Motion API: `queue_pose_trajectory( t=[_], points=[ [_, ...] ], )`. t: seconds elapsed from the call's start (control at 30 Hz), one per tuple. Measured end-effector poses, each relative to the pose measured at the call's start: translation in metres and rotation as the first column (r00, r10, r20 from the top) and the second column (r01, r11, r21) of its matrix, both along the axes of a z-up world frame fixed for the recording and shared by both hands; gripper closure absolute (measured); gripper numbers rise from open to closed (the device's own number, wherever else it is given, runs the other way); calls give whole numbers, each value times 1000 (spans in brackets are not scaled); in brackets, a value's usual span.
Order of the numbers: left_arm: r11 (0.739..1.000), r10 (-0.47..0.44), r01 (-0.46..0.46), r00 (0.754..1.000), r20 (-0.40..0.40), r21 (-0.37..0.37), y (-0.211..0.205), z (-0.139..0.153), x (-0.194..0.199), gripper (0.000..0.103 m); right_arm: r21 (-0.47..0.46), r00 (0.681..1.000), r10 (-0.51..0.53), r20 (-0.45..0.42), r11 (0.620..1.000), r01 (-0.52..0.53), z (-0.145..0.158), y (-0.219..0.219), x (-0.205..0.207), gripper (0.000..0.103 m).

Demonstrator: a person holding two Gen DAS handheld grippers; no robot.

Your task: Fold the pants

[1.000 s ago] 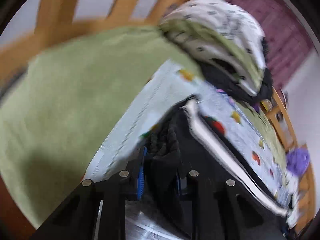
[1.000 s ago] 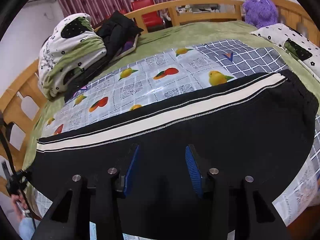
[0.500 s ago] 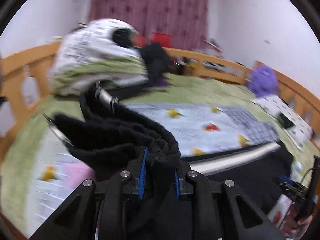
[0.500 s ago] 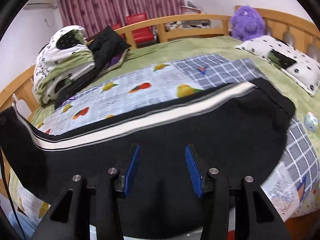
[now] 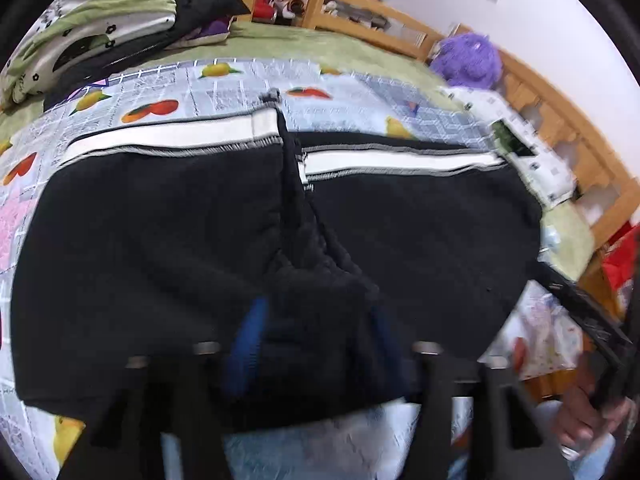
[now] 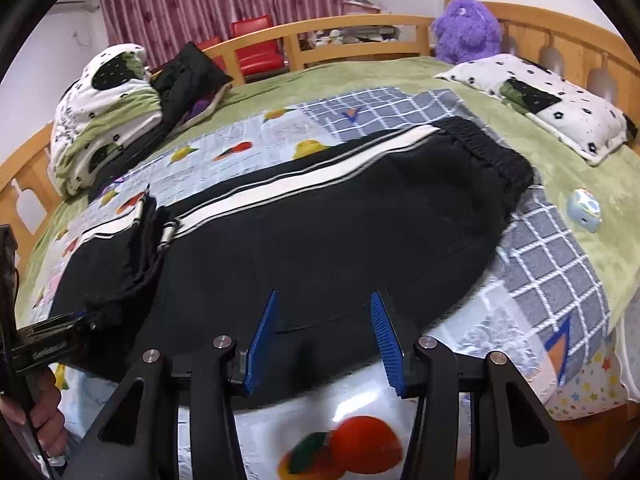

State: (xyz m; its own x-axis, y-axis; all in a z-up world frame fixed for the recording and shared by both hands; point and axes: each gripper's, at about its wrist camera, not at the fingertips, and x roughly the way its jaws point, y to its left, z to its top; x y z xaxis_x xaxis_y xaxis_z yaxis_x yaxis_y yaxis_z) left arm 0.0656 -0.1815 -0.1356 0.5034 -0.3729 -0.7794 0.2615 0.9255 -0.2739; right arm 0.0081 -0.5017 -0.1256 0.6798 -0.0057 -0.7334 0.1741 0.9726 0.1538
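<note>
No readable brand, label or writing anywhere; the quilt's print is too blurred to make out. A bed (image 6: 400, 76) with a curved pale-wood rail is carrying a fuzzy green blanket (image 6: 532, 148), and over it a glossy-looking mat (image 6: 552, 264) printed with fruit, grey grid squares and stars. The pants (image 6: 340, 232) are lying across the mat, folded lengthwise with the cuff end doubled back over the legs: black, soft matte knit, a white side stripe (image 5: 392, 160) edged with thin grey piping running along the far edge, and a gathered elastic waistband (image 6: 492, 152) sitting toward the pillow side. The doubled-back cuff end is bunching into ribbed folds (image 5: 312, 256) near the left gripper. A rolled white-and-green bedding bundle (image 6: 104, 120) with black flower dots is sitting at the far left, with a dark jacket (image 6: 188, 76) draped against it. A matching dotted pillow (image 6: 552, 104) is resting at the right, a shaggy purple plush toy (image 6: 466, 30) behind it by the rail. A small pale round toy (image 6: 584, 210) is lying on the blanket. The left gripper (image 5: 316, 344) is opening, its blue ribbed pads blurred, with black fabric between the jaws but the pads no longer pressing it. The right gripper (image 6: 324, 340) is hovering over the near hem, jaws moderately apart and holding nothing.
</note>
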Motion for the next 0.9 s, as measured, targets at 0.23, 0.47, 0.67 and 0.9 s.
queue_pose_trajectory(
  t=[0.23,0.47,0.67,0.9],
  points=[
    [984,142,-156,978,152,85,83,46,-17,26,70,990,141,22,987,-142,6,55,29,55],
    [920,343,-371,918,198,127,167,38,-14,26,137,939,343,3,930,-341,-5,136,64,56],
    [898,428,-437,893,135,45,216,32,-13,26,-10,883,440,-163,894,-447,-39,205,86,76],
    [897,442,-441,894,70,-27,232,23,-6,26,46,908,419,-9,907,-418,-11,171,55,93]
  ],
)
